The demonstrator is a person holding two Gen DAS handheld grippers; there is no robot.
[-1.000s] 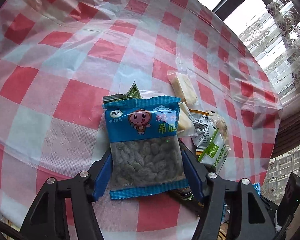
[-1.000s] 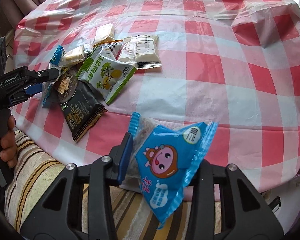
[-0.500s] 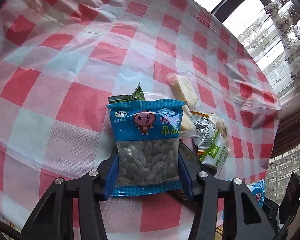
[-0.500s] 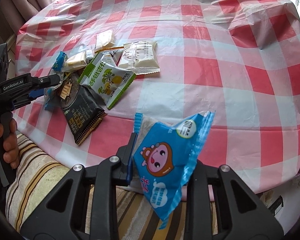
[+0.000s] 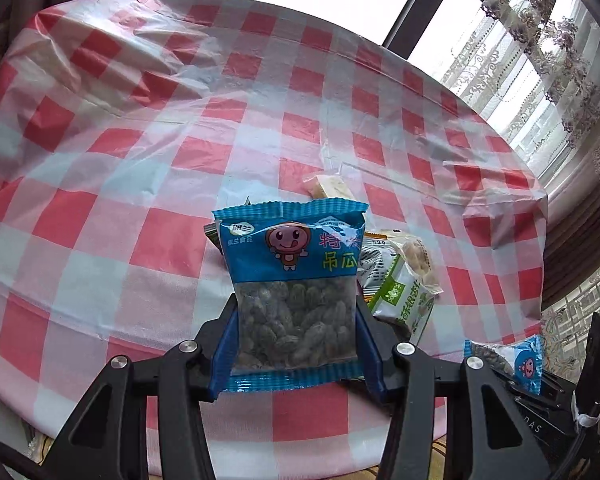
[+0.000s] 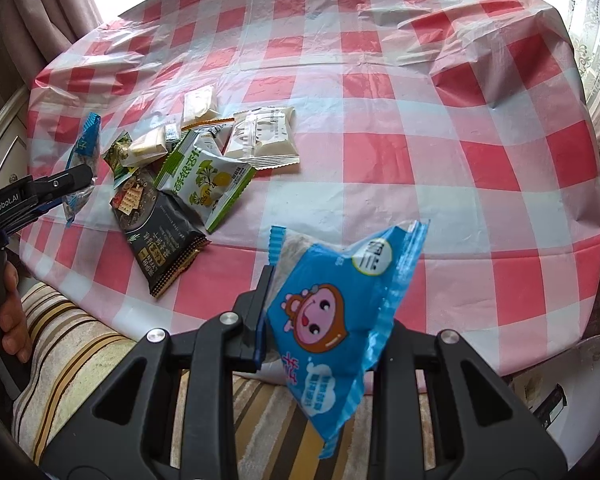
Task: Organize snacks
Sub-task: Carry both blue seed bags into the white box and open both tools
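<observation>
Left wrist view: blue seed packet (image 5: 296, 292) clamped between fingers (image 5: 224, 344).

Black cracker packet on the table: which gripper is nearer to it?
Left. The left gripper hovers just beside the black cracker packet, holding a blue packet; the right gripper sits farther back off the table edge.

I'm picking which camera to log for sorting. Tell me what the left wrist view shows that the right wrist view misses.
Only the left wrist view shows the window frame and lace curtain.

Only the right wrist view shows the black cracker packet, the white packet and the striped cushion.

Both show the checked tablecloth, the green-and-white packet, and each claw, left claw and right claw, shut on a blue cartoon packet.
</observation>
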